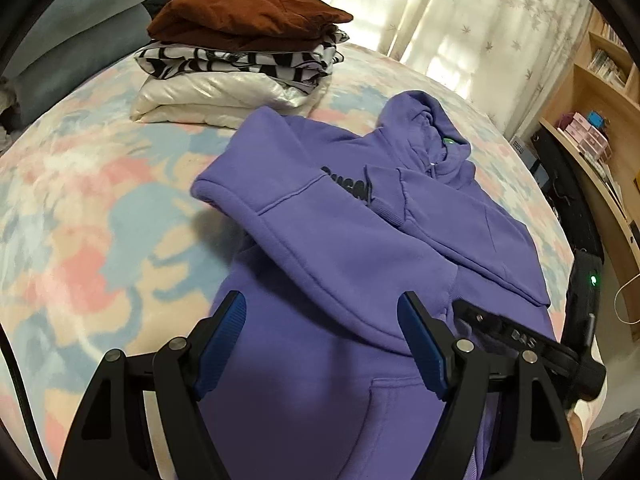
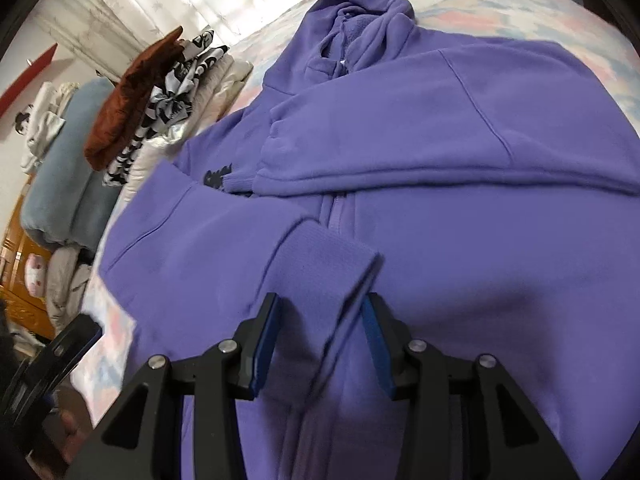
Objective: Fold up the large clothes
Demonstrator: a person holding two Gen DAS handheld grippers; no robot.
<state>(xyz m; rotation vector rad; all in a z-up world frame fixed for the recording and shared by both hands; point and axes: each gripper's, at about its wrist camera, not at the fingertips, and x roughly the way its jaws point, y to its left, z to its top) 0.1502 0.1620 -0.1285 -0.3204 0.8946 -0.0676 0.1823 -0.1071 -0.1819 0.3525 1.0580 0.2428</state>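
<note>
A purple hoodie (image 1: 344, 240) lies front up on the bed, both sleeves folded across its chest and the hood at the far end. My left gripper (image 1: 322, 308) is open and empty above the lower body, near the left sleeve. In the right wrist view the hoodie (image 2: 460, 128) fills the frame. My right gripper (image 2: 322, 308) is open, its fingers on either side of the ribbed cuff (image 2: 320, 264) of the left sleeve, not closed on it. The right gripper also shows in the left wrist view (image 1: 520, 340).
A stack of folded clothes (image 1: 240, 52), brown on top, stands at the far left of the floral bedspread (image 1: 80, 220). A blue pillow (image 2: 68, 168) lies beyond it. Curtains hang behind the bed. Wooden shelves (image 1: 600, 112) stand to the right.
</note>
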